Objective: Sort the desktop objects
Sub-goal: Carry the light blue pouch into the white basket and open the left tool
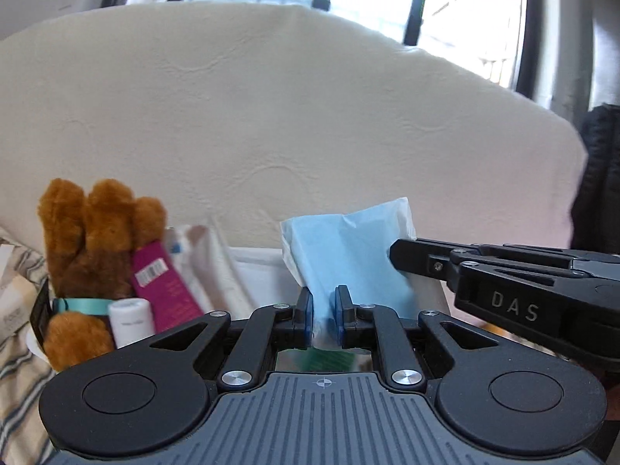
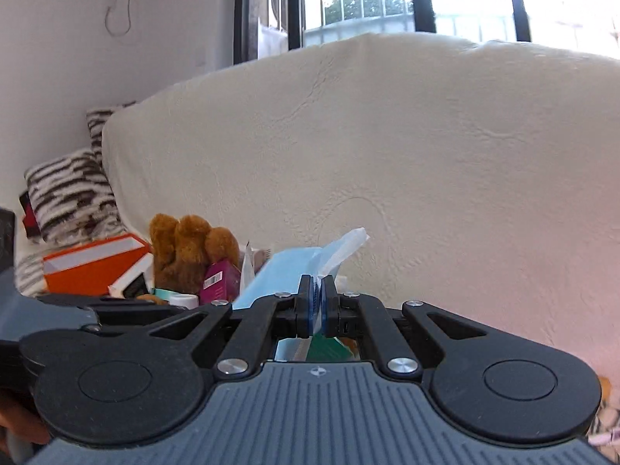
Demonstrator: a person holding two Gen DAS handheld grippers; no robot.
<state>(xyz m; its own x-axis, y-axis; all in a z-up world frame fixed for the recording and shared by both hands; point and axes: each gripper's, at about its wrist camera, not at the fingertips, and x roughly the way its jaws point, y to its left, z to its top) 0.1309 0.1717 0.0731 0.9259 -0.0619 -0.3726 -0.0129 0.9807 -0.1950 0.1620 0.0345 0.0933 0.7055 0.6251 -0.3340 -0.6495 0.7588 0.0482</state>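
Note:
A light blue packet in clear wrap (image 1: 348,255) is held between both grippers. My left gripper (image 1: 323,310) is shut on its lower edge. My right gripper (image 2: 317,306) is shut on the packet's clear wrap edge (image 2: 337,252); it also shows in the left wrist view (image 1: 403,255), coming in from the right. A white container (image 1: 263,271) sits behind and below the packet, holding a brown plush toy (image 1: 93,240), a magenta tube (image 1: 162,286) and a small white bottle (image 1: 130,319).
A cream-covered sofa back (image 1: 290,116) fills the background. An orange and white box (image 2: 89,263) and a striped cushion (image 2: 69,193) lie to the left. A dark object (image 1: 598,178) stands at the right edge. Windows are behind.

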